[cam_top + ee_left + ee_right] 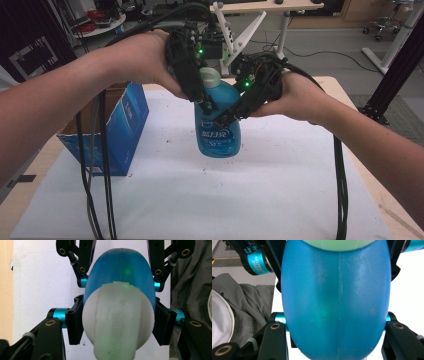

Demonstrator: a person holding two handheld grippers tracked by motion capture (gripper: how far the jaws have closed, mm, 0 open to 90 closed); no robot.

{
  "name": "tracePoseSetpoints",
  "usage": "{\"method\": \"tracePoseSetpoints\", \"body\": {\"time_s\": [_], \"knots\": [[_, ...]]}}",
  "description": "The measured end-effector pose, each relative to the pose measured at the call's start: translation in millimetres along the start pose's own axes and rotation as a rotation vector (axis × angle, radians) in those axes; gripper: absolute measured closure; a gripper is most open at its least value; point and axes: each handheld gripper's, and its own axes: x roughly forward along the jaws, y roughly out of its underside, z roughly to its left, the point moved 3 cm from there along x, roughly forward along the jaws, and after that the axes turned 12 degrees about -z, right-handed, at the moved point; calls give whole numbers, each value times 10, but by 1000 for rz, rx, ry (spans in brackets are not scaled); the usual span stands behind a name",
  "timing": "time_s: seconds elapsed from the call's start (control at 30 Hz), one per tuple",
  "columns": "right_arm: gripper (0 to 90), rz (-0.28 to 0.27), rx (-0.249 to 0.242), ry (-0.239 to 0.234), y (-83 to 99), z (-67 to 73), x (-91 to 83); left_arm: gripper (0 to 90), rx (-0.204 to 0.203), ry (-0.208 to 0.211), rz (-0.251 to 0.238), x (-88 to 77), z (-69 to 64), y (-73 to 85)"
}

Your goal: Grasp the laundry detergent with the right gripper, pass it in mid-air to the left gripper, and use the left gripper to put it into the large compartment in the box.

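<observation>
blue detergent bottle (218, 131) held above white-covered surface (200, 200) | left hand-held gripper (202, 102) clamped on its shoulder below pale cap (210, 77) | right hand-held gripper (227, 117) clamped on body | lifted, not set down; open blue carton (117, 135) just left, goal unclear

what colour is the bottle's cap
Pale whitish-green cap on the blue bottle; clearest in the left gripper view.

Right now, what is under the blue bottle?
The bottle hangs above the white mat, both grippers' jaws clamped on its upper body. Nothing shows on the mat around it; the spot directly beneath its base is covered from view.
</observation>
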Motion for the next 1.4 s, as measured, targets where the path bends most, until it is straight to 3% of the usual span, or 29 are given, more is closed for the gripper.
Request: {"method": "tracePoseSetpoints", "body": {"time_s": [0.47,0.63,0.87,0.93,1.13,1.4], "knots": [[427,21,11,-22,3,22,23,384,-1,3,6,1,-33,13],[220,0,5,-15,-12,16,8,385,-26,15,18,-2,-35,76],[188,68,73,1,93,-17,-85,385,-55,2,15,-50,-32,141],[139,95,87,39,145,-39,-118,385,-74,-3,3,-96,-24,156],[138,137,137,116,310,-127,-321,385,-137,-38,-17,-276,16,211],[138,230,186,226,589,-192,-621,385,-247,-118,-29,-585,61,346]]}}
